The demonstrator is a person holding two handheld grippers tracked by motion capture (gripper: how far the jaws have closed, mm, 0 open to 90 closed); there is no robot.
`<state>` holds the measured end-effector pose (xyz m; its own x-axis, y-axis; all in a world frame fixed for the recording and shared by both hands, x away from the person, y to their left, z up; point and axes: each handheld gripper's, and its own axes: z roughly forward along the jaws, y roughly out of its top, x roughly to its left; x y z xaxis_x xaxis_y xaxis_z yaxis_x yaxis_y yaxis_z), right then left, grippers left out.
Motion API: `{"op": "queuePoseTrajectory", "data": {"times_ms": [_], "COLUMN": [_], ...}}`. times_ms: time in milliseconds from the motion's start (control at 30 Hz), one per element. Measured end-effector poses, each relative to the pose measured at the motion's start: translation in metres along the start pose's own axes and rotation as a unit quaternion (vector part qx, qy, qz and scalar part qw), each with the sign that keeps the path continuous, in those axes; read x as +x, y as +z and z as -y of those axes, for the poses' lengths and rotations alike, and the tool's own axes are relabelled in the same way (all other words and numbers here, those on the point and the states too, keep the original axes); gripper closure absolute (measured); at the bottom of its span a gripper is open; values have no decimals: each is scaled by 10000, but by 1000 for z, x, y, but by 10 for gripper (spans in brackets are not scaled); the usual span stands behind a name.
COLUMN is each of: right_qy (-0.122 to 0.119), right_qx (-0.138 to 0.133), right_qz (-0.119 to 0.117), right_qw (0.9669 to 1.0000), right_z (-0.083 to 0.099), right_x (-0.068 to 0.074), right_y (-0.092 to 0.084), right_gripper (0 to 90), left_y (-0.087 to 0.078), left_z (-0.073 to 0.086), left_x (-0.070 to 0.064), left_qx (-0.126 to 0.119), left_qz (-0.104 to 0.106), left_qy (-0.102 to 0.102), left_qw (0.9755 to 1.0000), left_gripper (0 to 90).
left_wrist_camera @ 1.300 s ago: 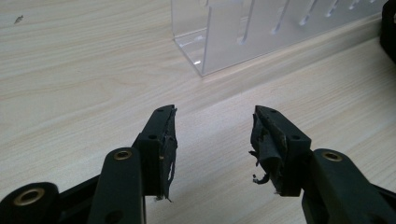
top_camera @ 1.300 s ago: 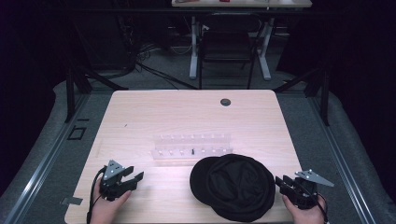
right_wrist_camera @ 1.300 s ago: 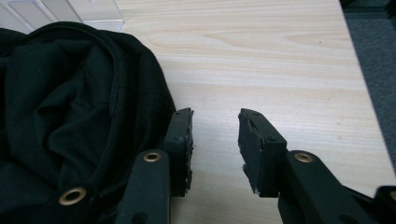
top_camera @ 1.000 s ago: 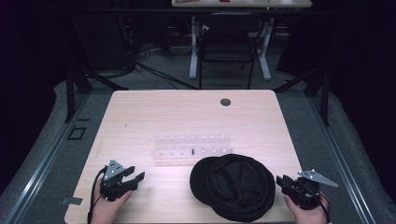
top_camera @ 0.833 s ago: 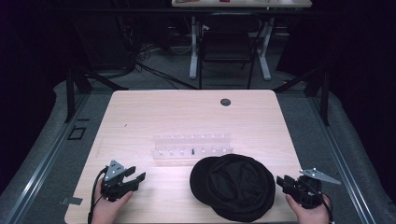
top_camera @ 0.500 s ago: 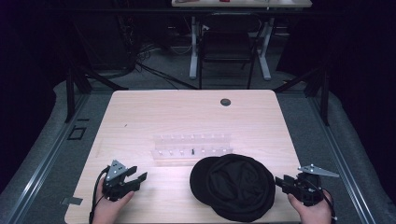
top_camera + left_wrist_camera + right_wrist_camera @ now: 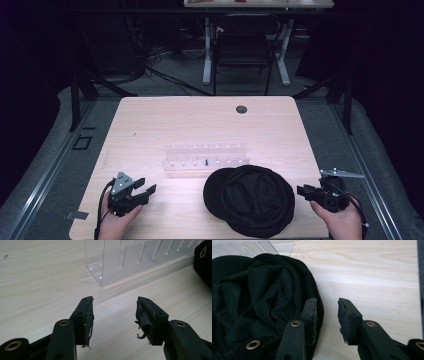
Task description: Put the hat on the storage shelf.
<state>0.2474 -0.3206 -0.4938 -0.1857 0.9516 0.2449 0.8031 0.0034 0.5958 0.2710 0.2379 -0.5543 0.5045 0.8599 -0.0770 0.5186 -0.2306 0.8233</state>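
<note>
Hovering right claw (image 7: 327, 315) at black hat's (image 7: 252, 200) right rim near bench (image 7: 150, 125) front edge; jaws just closing, parted, pinching nothing. Resting left claw (image 7: 113, 315) spread, empty, near front-left corner.

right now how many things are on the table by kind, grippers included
black hat: 1
clear rack: 1
table grommet: 1
grippers: 2, left gripper and right gripper, both open and holding nothing
total: 5

Left tool (image 7: 145, 190) gapes; right tool (image 7: 302, 190), just narrowing, holds nothing.
</note>
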Motion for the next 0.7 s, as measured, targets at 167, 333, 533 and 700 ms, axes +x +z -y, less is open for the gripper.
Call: {"op": "queuePoseTrajectory", "data": {"times_ms": [167, 333, 533, 700], "right_qy": [178, 253, 284, 350], "right_qx": [46, 196, 625, 994], "right_qz": [-225, -182, -23, 13], "right_qw": [9996, 9993, 9976, 9944], "right_z": [-8, -17, -23, -27], "right_x": [4, 6, 10, 12], "right_y": [-1, -1, 0, 0], "right_gripper": [662, 696, 718, 720], "left_y": [0, -1, -4, -2], "left_z": [-1, -2, -2, -2], "left_x": [1, 3, 6, 6], "left_qx": [32, -18, -16, -73], "left_qz": [-14, -18, -51, -75], "left_qy": [-25, -70, -131, -150], "left_qw": [10000, 10000, 9999, 9998], "left_gripper": [474, 472, 472, 472]}}
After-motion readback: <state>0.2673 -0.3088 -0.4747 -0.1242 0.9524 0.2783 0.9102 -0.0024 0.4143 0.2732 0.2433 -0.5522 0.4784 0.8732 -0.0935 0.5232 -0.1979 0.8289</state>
